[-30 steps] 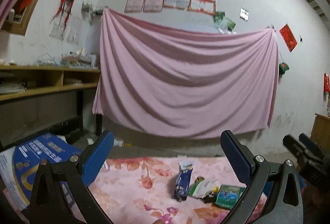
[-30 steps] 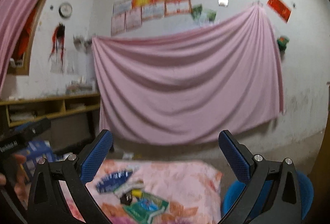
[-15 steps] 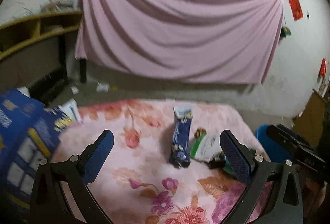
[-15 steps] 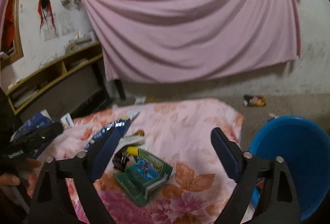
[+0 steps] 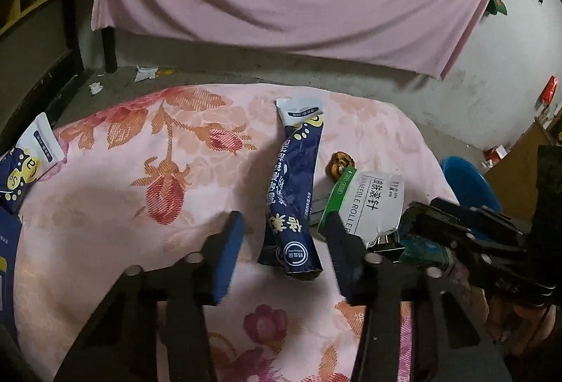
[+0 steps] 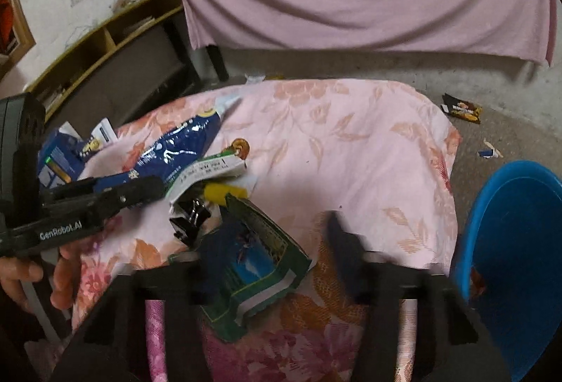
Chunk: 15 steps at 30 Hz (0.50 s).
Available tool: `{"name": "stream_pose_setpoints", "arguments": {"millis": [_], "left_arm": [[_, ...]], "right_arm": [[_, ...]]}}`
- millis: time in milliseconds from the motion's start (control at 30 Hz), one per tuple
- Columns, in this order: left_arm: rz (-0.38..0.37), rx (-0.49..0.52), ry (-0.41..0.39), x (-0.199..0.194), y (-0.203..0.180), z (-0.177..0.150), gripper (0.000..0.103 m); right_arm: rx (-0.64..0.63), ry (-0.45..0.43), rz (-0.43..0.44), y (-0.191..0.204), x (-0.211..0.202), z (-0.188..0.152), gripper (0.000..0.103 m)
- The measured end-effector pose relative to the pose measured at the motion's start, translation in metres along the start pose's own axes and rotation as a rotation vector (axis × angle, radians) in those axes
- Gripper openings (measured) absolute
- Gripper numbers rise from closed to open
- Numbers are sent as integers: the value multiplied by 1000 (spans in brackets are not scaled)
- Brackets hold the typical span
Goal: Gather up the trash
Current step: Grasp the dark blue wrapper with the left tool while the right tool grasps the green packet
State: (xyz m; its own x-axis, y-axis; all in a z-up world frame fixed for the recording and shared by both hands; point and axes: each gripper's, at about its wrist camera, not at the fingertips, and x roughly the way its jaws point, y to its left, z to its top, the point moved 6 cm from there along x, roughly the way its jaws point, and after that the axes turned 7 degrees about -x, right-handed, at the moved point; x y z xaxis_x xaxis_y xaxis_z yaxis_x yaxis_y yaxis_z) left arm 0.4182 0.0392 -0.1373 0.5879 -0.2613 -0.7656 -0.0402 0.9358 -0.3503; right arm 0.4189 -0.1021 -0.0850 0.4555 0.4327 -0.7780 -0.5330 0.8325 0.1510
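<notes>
Wrappers lie in a small heap on the flowered cloth, and the blue bucket standing off the cloth's edge serves as landmark. Farthest from the bucket is the long blue sachet; its long axis runs straight away from the left gripper, near end lying between the two pads. The left jaws have just been closing to a narrow gap, yet neither pad presses the sachet, so nothing is held. Nearer the bucket, the green packet sits between the right gripper's pads, tilted, one corner toward the bucket. Those jaws have just been closing too; blur hides whether the left pad touches the packet, and the right pad stands clear. Both grippers pitch steeply down at the cloth, side by side. The right hand looks the nearer to the bucket.
</notes>
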Motion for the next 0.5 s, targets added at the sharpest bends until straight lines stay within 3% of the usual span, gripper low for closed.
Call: {"name": "stream_pose_setpoints", "arguments": {"millis": [33, 133, 333, 500], "left_arm": [[-8, -5, -1, 0, 1, 0, 21], [-8, -14, -1, -6, 3, -3, 18], [-14, -56, -52, -33, 1, -11, 16], [-17, -76, -127, -63, -8, -19, 15]], "right_arm": [[-7, 6, -5, 0, 0, -1, 28], [-44, 20, -10, 1, -4, -7, 11], [-72, -24, -9, 4, -27, -21, 3], [-77, -120, -31, 8, -55, -29, 3]]}}
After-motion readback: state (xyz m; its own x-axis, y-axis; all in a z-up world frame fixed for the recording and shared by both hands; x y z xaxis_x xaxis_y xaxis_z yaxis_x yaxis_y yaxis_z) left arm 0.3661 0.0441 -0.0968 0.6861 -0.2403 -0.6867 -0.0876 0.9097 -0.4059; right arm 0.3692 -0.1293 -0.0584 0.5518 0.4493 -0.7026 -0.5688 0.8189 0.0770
